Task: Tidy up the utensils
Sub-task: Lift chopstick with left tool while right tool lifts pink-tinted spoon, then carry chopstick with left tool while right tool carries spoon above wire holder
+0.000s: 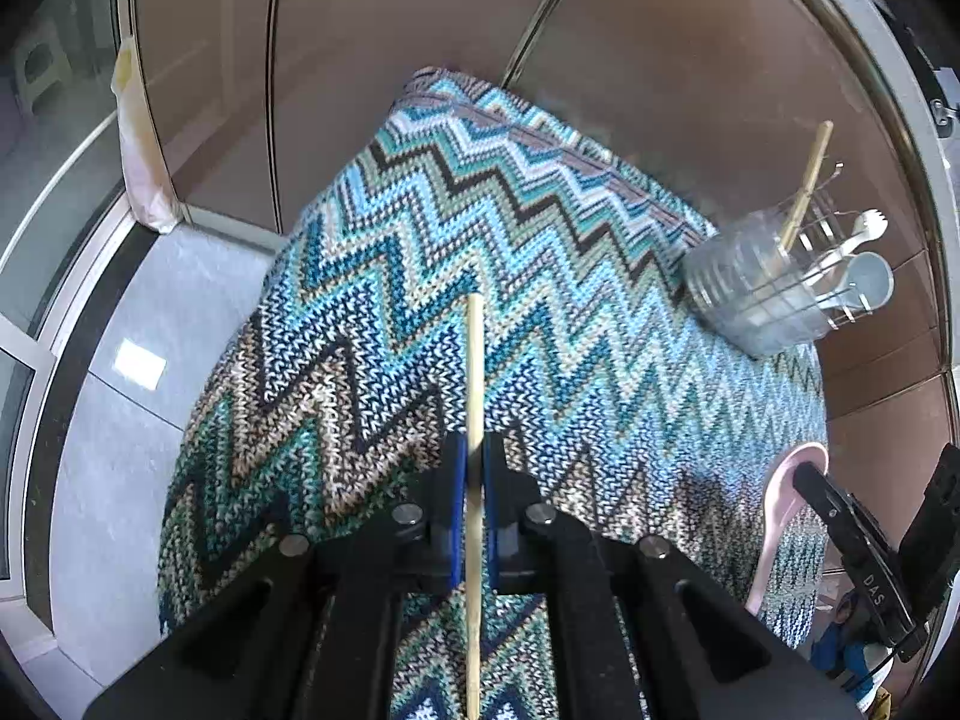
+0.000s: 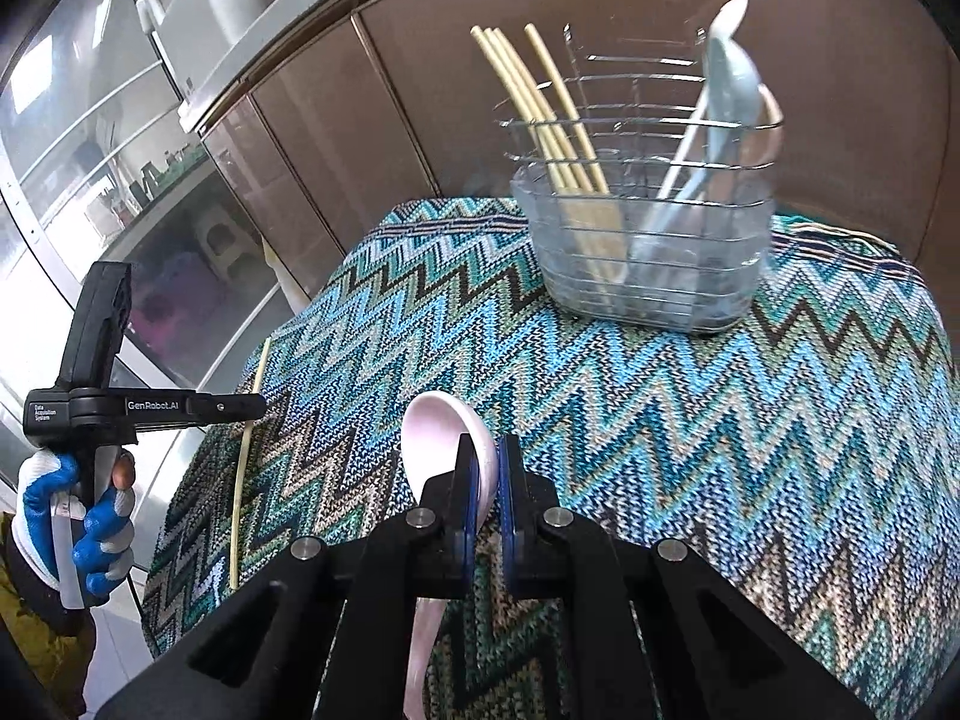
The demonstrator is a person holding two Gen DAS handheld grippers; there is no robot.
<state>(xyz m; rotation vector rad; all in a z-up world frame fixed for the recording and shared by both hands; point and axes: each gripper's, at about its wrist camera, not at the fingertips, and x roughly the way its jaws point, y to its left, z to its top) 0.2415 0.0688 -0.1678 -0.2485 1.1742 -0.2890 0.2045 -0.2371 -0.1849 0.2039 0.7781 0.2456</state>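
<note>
Clearly legible on the side of the left tongs (image 2: 255,407), seen from the right wrist camera, was white lettering reading "GenRobot.AI", with a small label "Data Acquisition System" on the block behind it. A hand (image 2: 78,516) in a white and blue glove gripped that tool's handle. In the left wrist view, the letters "DAS" appeared on the black body of the right tongs (image 1: 807,474) at the frame's right edge.

A wire basket (image 2: 645,204) with a clear plastic liner stood on the zigzag-patterned knitted cloth (image 2: 720,420) covering the worktop, at its far side near a brown panelled wall (image 2: 390,120). Its left part held several pale wooden chopsticks (image 2: 540,114) leaning to the left. Its right part held light blue and white spoons (image 2: 720,90) standing with handles down.

The left tongs were closed on a single chopstick (image 1: 474,420), which ran straight between the blue pads and pointed forward over the cloth; from the right wrist camera it hung tilted over the worktop's left edge, well apart from the basket.

The right tongs (image 2: 485,480) were closed on a pink spoon (image 2: 441,426), gripping it just below the bowl, the handle trailing back beneath the tool. The spoon was over the near middle of the cloth, apart from the basket.
</note>
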